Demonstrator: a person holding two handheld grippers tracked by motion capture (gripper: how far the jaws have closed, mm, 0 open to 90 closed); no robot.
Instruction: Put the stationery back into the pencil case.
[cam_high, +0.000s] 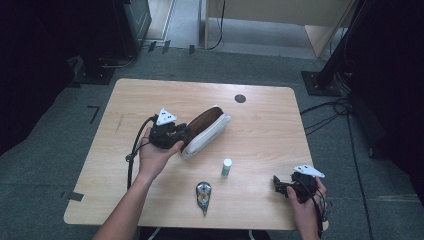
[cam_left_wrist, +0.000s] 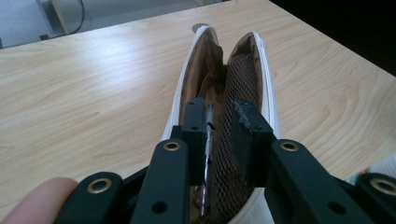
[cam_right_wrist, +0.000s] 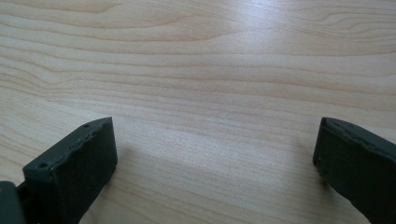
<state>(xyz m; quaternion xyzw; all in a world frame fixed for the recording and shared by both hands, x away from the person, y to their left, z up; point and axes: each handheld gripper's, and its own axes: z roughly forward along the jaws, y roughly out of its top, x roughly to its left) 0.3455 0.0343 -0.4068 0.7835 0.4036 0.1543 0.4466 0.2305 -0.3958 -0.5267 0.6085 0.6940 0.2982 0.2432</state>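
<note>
Lying open near the middle of the wooden table (cam_high: 150, 95), the white pouch (cam_high: 210, 132) shows a brown lining and black mesh pocket. The left gripper (cam_left_wrist: 219, 126) reaches into its near end, jaws slightly parted around a thin metal pen (cam_left_wrist: 208, 140). A small bottle (cam_high: 227, 167) and a tape measure (cam_high: 203, 192) sit nearer. The right gripper (cam_high: 280, 186) rests at the table's near right, jaws wide apart.
</note>
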